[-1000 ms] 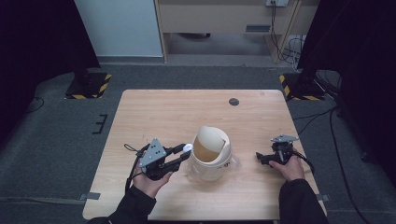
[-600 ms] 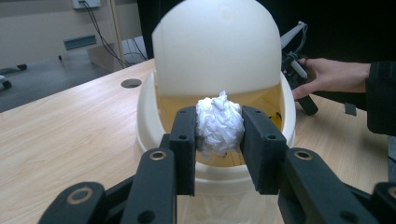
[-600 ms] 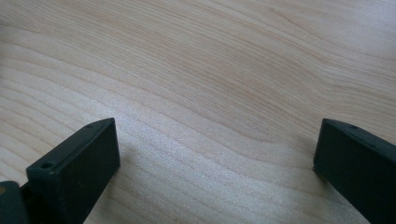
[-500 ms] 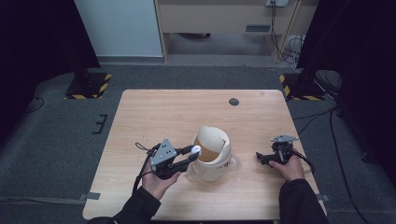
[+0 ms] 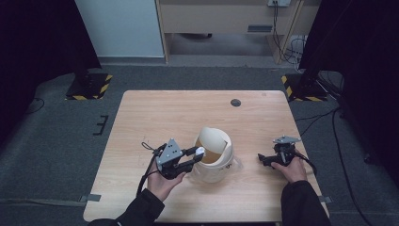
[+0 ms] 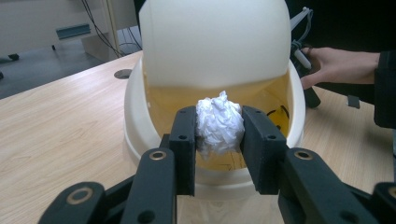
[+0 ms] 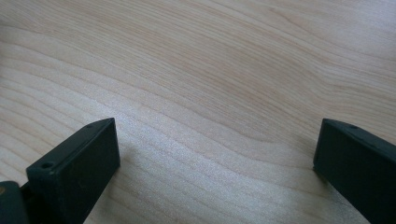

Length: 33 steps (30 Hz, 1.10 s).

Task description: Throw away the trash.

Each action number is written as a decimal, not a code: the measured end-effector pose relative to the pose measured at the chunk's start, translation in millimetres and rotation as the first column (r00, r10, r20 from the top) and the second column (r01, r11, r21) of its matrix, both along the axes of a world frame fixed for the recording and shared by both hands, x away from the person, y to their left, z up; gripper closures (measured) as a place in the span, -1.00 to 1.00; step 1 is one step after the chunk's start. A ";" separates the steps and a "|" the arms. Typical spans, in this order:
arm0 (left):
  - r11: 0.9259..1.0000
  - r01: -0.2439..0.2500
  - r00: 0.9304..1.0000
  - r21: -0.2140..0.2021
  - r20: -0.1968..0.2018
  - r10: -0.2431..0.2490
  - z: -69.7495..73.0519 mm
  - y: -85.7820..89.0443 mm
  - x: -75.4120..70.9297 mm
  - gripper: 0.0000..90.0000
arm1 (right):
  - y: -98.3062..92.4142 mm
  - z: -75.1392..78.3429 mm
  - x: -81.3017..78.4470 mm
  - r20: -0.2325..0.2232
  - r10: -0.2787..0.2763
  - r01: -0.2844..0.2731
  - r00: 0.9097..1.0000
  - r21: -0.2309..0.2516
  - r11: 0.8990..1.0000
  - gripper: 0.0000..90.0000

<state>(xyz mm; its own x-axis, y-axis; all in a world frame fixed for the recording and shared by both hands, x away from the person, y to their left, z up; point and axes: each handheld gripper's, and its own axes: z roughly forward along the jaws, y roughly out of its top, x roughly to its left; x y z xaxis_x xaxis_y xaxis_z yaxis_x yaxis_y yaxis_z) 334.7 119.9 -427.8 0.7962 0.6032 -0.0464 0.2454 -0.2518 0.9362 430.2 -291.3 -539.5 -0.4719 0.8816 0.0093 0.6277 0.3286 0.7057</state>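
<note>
My left tongs clamp a crumpled paper ball. The open mouth of the cream bin lies straight ahead and just below, its swing lid tilted back. My right tongs, gaping over bare tabletop, are farther off.

Both hands low over the table, one gripper busy, one idle.
Left gripper is clamped tight on a crumpled paper ball; right gripper sits spread wide, hand resting still.

white paper ball, cream bin, black claw
</note>
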 end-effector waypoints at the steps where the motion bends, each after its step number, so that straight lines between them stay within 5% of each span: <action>1: 1.000 0.004 1.000 0.004 -0.003 -0.004 -1.1 -2.1 0.6 0.48 | 0.0 0.0 0.0 0.000 0.000 0.000 1.000 0.000 1.000 -0.99; 22: 0.999 0.022 0.999 0.029 -0.028 -0.021 -6.4 -12.1 6.8 0.37 | 0.0 0.0 0.0 0.000 0.000 0.000 1.000 0.000 1.000 -0.98; 33: 1.000 0.009 1.000 -0.004 -0.016 -0.010 1.5 0.8 -0.5 0.24 | 0.0 0.0 0.0 0.000 0.000 0.000 1.000 0.000 1.000 -0.98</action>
